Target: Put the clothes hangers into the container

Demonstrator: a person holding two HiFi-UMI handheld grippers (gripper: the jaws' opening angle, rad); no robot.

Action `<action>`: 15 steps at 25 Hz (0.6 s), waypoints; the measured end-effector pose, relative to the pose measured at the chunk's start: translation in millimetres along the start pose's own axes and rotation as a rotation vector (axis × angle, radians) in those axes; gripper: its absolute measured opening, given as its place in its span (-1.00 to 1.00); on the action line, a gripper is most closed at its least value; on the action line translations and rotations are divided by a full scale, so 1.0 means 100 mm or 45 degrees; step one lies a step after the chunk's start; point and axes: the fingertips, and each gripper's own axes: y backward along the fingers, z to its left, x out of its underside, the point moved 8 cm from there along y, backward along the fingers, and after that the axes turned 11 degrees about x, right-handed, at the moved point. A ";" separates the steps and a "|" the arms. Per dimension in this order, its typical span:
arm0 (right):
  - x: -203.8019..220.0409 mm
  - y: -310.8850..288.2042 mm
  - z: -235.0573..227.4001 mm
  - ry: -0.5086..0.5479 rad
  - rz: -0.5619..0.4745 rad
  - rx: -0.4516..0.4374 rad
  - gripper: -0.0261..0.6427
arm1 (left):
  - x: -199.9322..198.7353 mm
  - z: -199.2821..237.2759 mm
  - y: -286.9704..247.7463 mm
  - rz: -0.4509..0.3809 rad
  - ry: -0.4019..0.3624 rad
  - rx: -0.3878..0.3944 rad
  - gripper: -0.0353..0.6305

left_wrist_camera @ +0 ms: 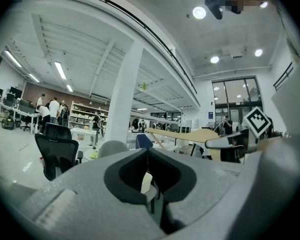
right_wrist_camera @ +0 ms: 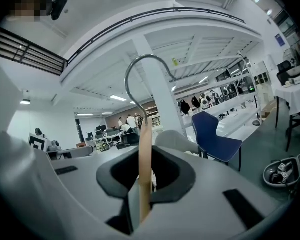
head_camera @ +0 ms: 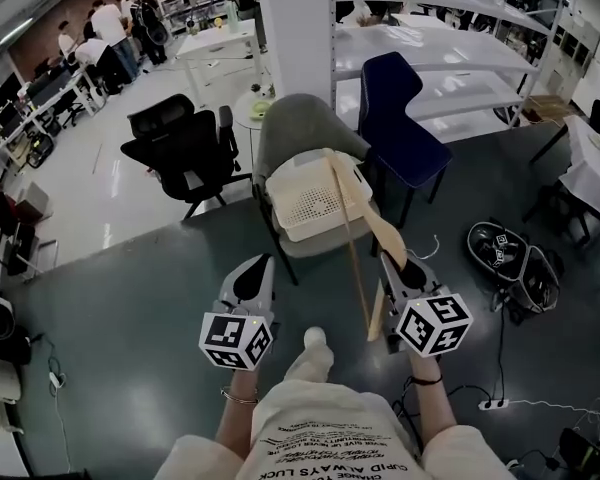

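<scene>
Nearest to me is the wearer's printed shirt (head_camera: 325,430), and just beyond it the two grippers are held out over the dark floor. My left gripper (head_camera: 255,278) has its jaws pressed together with nothing between them; its own view shows only the room past the closed tips. My right gripper (head_camera: 395,268) is pinching a wooden clothes hanger (head_camera: 384,230). In the right gripper view the wood stands straight up between the jaws (right_wrist_camera: 144,151), with the metal hook curling above.

From the head view, the hanger's long bar runs from beside the right gripper away to the far side, and its far end crosses in front of the white perforated container (head_camera: 305,208). That container sits on the seat of a grey chair (head_camera: 300,128), with a blue chair (head_camera: 400,118) to its right and a black office chair (head_camera: 185,153) to its left.

I judge this as the carry step: hanger gripped, not yet in the container. Next I'd bring the right gripper forward over the container, lay the hanger down into it, probably angled since it looks long for the opening, and then spread the jaws.
</scene>
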 end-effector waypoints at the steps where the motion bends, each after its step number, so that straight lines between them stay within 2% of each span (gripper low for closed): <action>1: -0.03 -0.11 -0.03 0.003 0.008 0.004 -0.76 | 0.00 0.07 -0.09 0.003 0.007 0.000 -0.82; 15: -0.35 -1.54 -0.24 -0.054 0.073 0.011 -0.76 | -0.07 1.18 -1.14 0.028 0.065 -0.011 -0.82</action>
